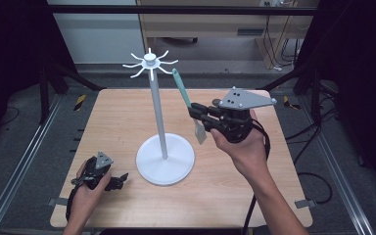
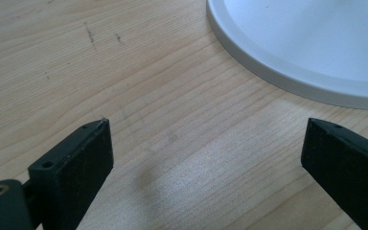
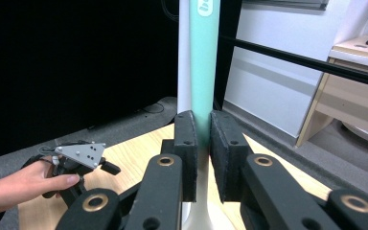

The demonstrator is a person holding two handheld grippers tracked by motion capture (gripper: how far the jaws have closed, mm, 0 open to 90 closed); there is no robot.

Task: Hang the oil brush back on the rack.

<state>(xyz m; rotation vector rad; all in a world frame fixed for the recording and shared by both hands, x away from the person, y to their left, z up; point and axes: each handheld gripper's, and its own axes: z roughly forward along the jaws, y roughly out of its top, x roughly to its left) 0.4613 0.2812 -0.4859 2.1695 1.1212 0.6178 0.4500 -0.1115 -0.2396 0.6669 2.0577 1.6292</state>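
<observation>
A white stand rises from a round base (image 1: pixel 165 159) on the wooden table (image 1: pixel 117 117); its thin pole (image 1: pixel 157 107) ends in a ring of hooks (image 1: pixel 150 62). My right gripper (image 1: pixel 194 108) is held above the table, right of the pole, shut on a teal-handled spatula (image 1: pixel 181 88). The handle points up toward the hooks and the pale blade (image 1: pixel 200 132) hangs below the jaws. In the right gripper view the jaws (image 3: pixel 203 139) clamp the teal handle (image 3: pixel 203 62), with the pole (image 3: pixel 184 57) just behind. My left gripper (image 1: pixel 120 178) rests low near the base, open and holding nothing (image 2: pixel 206 153).
The base's white rim (image 2: pixel 306 52) lies just ahead of the left jaws. Black frame bars and dark curtains surround the table, and a cable (image 1: pixel 254 205) trails from the right gripper along the forearm. Bare wood spreads at the table's left and front.
</observation>
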